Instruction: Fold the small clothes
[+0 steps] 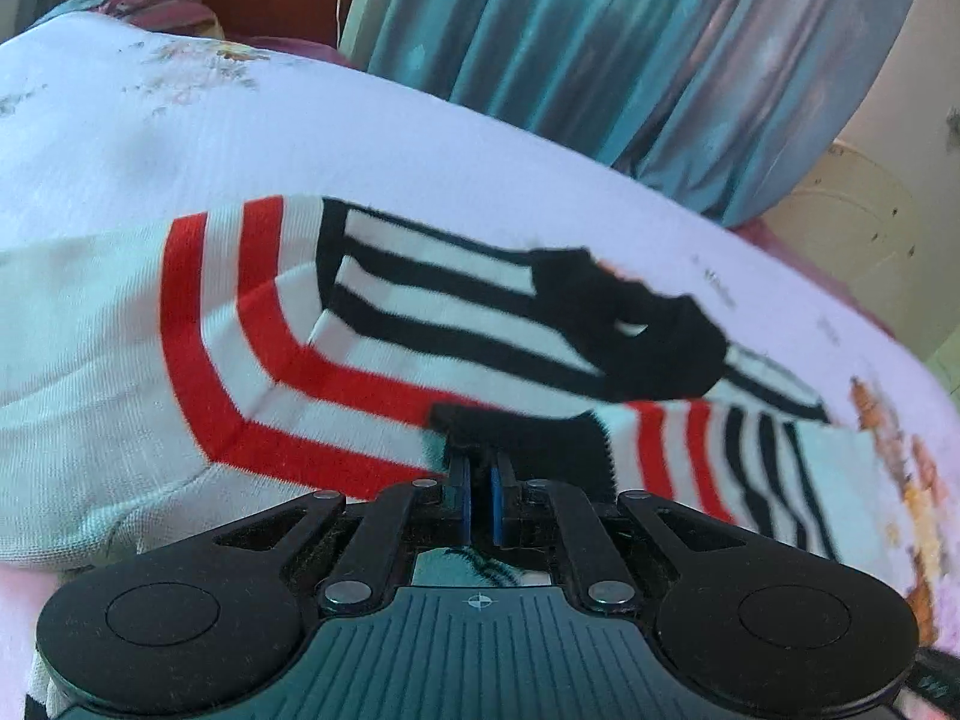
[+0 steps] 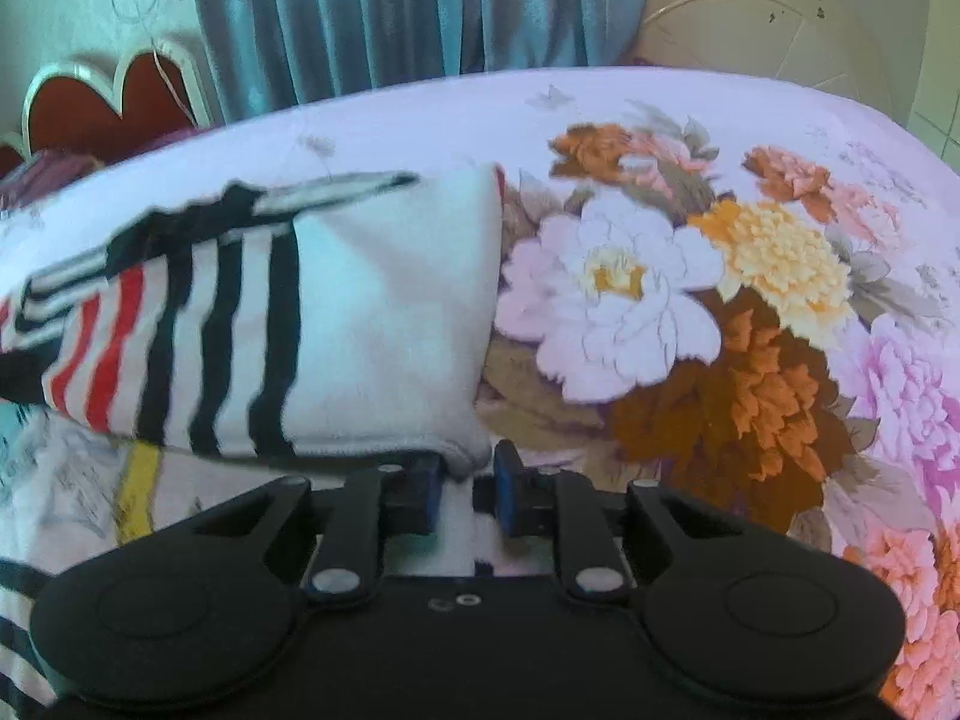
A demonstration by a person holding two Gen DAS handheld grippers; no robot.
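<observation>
My left gripper [image 1: 479,474] is clamped on the black edge of the striped garment [image 1: 372,324], which lies on the floral bedsheet [image 2: 690,300] — I judge the fold barely begun. My right gripper [image 2: 467,483] pinches the garment's white corner, jaws narrow — the folding itself is still left.

light: bright, soft daylight | shadows: faint | blur: motion smear on stripes | edges: fisheye-bent, dark corners

I am seeing my garment [image 1: 252,324] showing white with red and black stripes. The bedsheet [image 2: 690,276] is showing pale pink with orange, white and yellow flowers. The curtain [image 1: 570,48] is looking teal.
</observation>
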